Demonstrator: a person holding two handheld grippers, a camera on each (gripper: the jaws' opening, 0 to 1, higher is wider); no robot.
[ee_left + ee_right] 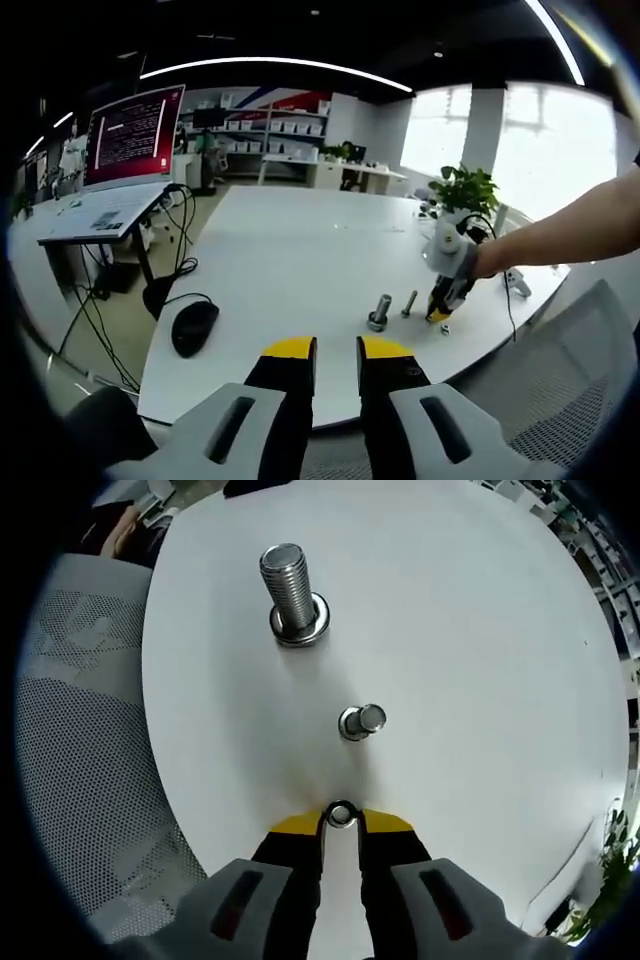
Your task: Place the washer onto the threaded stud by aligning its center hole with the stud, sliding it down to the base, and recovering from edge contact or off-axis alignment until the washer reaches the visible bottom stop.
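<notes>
Two threaded studs stand upright on the white table (480, 680). The large stud (290, 585) has a metal ring around its base; the small stud (362, 720) stands nearer my right gripper. My right gripper (341, 818) is low at the table, its yellow tips shut on a small washer (341, 814) just short of the small stud. In the left gripper view the large stud (380, 310) and the small stud (409, 303) stand near the table's front edge, and the right gripper (440, 312) touches down beside them. My left gripper (337, 350) hovers off the table edge, narrowly open and holding nothing.
A black mouse (194, 326) with its cable lies at the table's left edge. A potted plant (465, 190) stands at the far right. A person's arm (570, 230) reaches in from the right. A grey mesh chair (80, 760) is beside the table. A monitor (135, 135) stands on a desk at left.
</notes>
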